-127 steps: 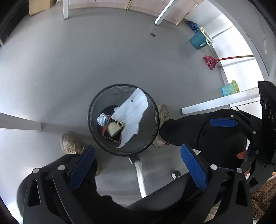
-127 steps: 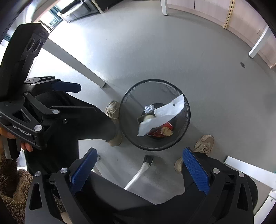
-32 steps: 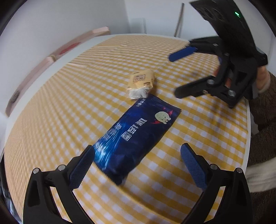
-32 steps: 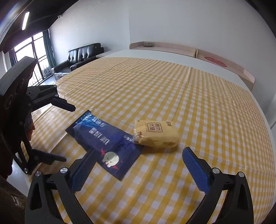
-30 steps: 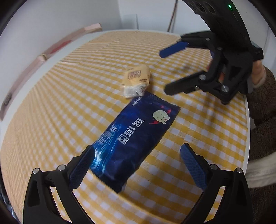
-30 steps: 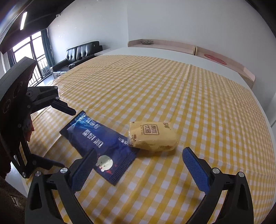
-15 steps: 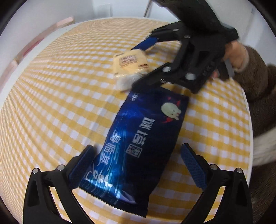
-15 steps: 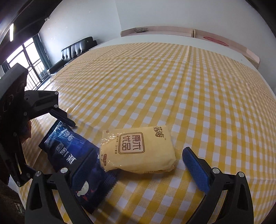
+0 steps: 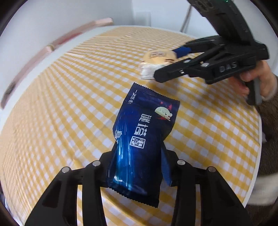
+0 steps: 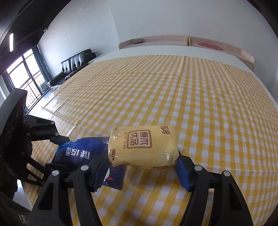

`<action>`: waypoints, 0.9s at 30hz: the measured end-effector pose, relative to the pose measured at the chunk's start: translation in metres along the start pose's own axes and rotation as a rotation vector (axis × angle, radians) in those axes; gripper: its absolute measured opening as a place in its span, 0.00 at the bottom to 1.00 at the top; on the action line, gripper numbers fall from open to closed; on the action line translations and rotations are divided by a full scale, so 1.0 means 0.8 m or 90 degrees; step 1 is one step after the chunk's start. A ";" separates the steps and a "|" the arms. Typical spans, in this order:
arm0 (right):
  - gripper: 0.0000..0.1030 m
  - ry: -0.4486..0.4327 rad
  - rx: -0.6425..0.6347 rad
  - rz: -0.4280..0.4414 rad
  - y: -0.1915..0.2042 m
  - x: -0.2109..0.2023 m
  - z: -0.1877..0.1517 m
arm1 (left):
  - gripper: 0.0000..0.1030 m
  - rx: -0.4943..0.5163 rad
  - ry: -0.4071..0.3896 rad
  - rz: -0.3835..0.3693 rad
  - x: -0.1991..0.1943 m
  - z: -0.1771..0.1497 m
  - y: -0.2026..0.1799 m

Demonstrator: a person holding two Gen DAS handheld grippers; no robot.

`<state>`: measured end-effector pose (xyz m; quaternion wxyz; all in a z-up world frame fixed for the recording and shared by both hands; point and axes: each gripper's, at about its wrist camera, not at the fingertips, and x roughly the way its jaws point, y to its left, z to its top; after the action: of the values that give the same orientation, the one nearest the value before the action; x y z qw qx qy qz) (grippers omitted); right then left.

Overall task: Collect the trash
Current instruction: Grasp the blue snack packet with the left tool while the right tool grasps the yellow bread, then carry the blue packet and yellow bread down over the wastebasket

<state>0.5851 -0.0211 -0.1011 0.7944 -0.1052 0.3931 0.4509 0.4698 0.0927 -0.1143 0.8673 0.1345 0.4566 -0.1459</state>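
Room, catalogue of fixtures. Counter [image 10: 199, 107]: large, white, covered by a yellow-and-white checked cloth [image 10: 156, 97] with fold creases. Walls [image 10: 173, 19]: plain white. Shelf [image 10: 182, 40]: long, pale wood, against the far wall beyond the counter. Sofa [image 10: 74, 65]: black, tufted, at the left. Windows [image 10: 24, 76]: tall, dark-framed, daylight entering. Ceiling [image 10: 26, 15]: dark, one strip light [image 10: 11, 42] lit.

Daylight floods in from the window [image 10: 26, 76] at far left of the right view, throwing pale glare across the cloth [image 10: 173, 97]. Both views bow hard at the edges, with dark corners. The left view smears at its left rim, probably motion blur; the wrapper [image 9: 144, 132] gleams, sharp.
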 end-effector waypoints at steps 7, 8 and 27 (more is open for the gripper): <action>0.68 -0.029 -0.017 -0.021 0.020 -0.054 -0.019 | 0.42 -0.014 -0.017 0.024 -0.015 -0.026 -0.041; 0.68 -0.034 -0.022 -0.025 0.025 -0.064 -0.023 | 0.42 -0.031 -0.025 0.020 -0.021 -0.028 -0.043; 0.68 -0.058 -0.063 -0.027 0.102 -0.185 -0.149 | 0.42 -0.160 -0.151 0.038 -0.158 -0.138 -0.132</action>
<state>0.4149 -0.1309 -0.0590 0.8146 -0.1319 0.3316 0.4573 0.2786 0.0526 -0.0800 0.9290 0.0204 0.3617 -0.0763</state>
